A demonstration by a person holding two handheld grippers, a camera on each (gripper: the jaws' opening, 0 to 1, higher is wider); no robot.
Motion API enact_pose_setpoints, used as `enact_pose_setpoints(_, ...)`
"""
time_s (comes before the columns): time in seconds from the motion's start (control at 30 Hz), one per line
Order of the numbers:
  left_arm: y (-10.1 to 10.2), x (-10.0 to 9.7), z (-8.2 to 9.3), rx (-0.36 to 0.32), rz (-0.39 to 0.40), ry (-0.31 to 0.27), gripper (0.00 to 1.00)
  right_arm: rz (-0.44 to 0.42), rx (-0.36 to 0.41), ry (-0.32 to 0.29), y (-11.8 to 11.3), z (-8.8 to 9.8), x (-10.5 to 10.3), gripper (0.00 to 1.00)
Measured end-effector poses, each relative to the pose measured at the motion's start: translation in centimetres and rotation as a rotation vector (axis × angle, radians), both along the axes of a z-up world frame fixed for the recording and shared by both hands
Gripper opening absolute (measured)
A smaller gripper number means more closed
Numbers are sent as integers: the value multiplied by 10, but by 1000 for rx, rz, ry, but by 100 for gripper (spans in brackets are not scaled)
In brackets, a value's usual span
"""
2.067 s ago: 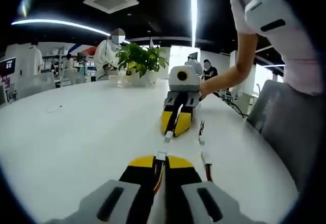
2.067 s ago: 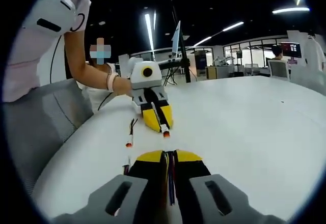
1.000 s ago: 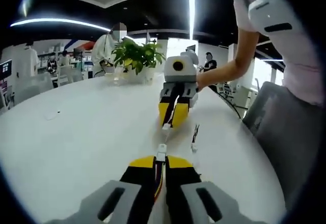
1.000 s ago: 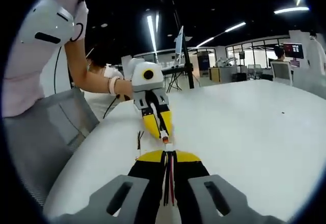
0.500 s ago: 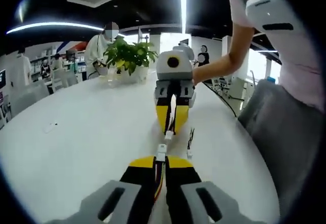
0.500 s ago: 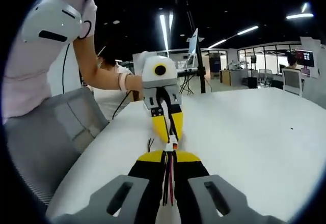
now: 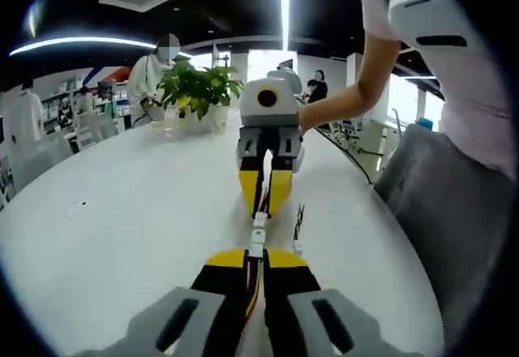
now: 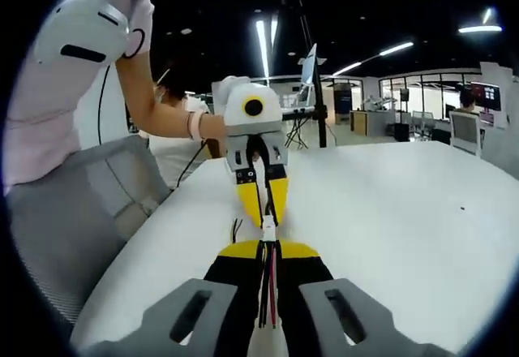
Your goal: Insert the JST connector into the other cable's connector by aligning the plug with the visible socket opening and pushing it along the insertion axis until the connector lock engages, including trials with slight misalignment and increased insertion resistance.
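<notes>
White tabletop carries our work, with a potted plant in the upper left of the left gripper view and office desks behind. We hold the left gripper clenched on its cable's white connector; the right gripper grips its wires just as tightly, its plug at the tips. Both connectors meet nose to nose at frame centre, long axes in line, so we judge a straight push comes next. A spare cable lies just beside.

Two claw-mounted views, low over the white table, facing each other closely, sharing the tabletop between.
</notes>
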State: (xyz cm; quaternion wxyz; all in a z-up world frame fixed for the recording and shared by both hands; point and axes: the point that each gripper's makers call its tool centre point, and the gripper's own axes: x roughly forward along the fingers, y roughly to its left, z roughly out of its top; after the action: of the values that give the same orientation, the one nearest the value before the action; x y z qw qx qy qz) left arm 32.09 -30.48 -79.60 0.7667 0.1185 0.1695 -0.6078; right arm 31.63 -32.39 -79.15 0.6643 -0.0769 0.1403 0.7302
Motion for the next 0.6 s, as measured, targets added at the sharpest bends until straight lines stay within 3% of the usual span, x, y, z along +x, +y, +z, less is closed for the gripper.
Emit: enact_pose_setpoints(0.6, -3, -2, -6, 20, -13, 19, 0, 15, 4, -6, 2, 2, -2, 3)
